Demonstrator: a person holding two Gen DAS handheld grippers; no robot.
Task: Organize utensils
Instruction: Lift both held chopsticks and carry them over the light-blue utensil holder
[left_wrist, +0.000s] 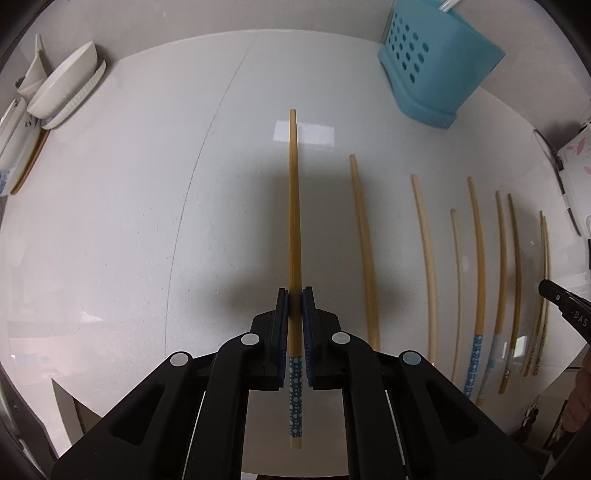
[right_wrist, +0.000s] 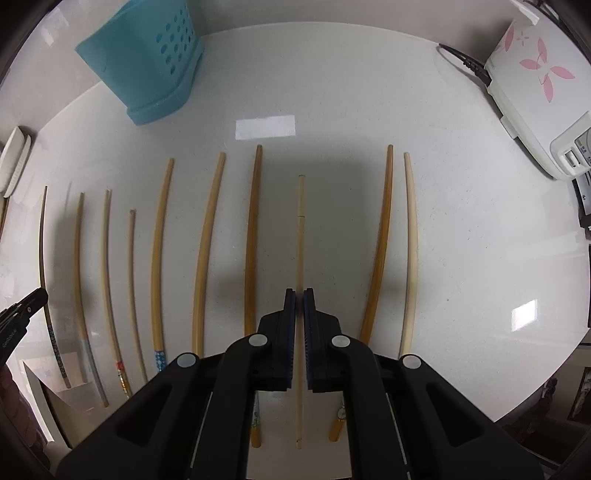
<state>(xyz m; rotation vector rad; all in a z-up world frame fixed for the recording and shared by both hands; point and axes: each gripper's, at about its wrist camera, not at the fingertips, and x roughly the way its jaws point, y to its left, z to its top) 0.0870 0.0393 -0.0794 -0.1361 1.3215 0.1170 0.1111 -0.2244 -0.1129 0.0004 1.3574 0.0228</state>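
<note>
My left gripper (left_wrist: 294, 295) is shut on a bamboo chopstick (left_wrist: 293, 206) with a blue dotted handle end, held above the white counter and pointing away from me. Several more chopsticks (left_wrist: 364, 251) lie in a row to its right. A blue perforated utensil holder (left_wrist: 436, 66) stands at the far right of the left wrist view; it also shows in the right wrist view (right_wrist: 147, 62) at the far left. My right gripper (right_wrist: 299, 295) is nearly closed around a pale chopstick (right_wrist: 300, 236); whether that chopstick is clamped or lying on the counter is unclear. Other chopsticks (right_wrist: 253, 236) lie either side.
White bowls and dishes (left_wrist: 62, 88) stand stacked at the far left of the counter. A white appliance with pink flower print (right_wrist: 535, 85) and its black cable (right_wrist: 465, 62) sit at the far right. The counter's front edge (right_wrist: 546, 391) runs near me.
</note>
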